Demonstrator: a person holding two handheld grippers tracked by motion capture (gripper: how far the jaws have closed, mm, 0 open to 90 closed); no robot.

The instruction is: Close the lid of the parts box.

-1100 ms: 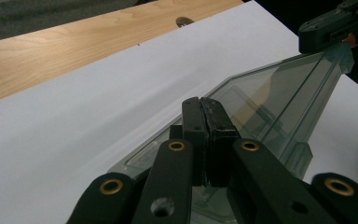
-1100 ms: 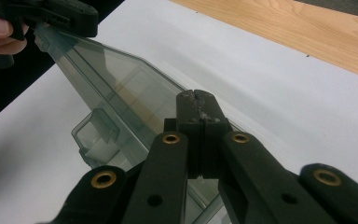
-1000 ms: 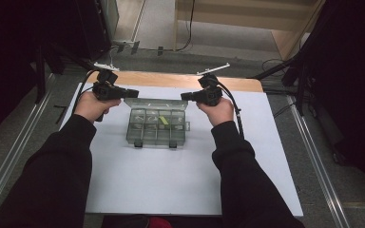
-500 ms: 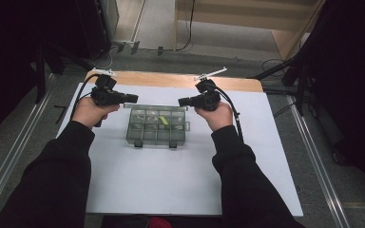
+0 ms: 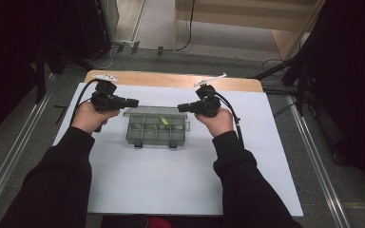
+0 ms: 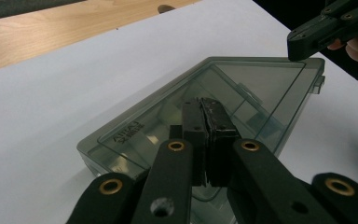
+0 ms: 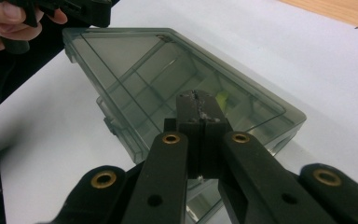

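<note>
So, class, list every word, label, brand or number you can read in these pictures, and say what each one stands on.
Embossed lettering on the lid of the clear compartment box, near its corner in the left gripper view: two short lines, seen upside down and too blurred to read.
No other text, number or sign can be read on the box, the white sheet, the left gripper or the right gripper.

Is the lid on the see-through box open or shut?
Shut. The lid lies flat on the clear box, its edges meeting the walls all round, and the dividers show through it.
</note>
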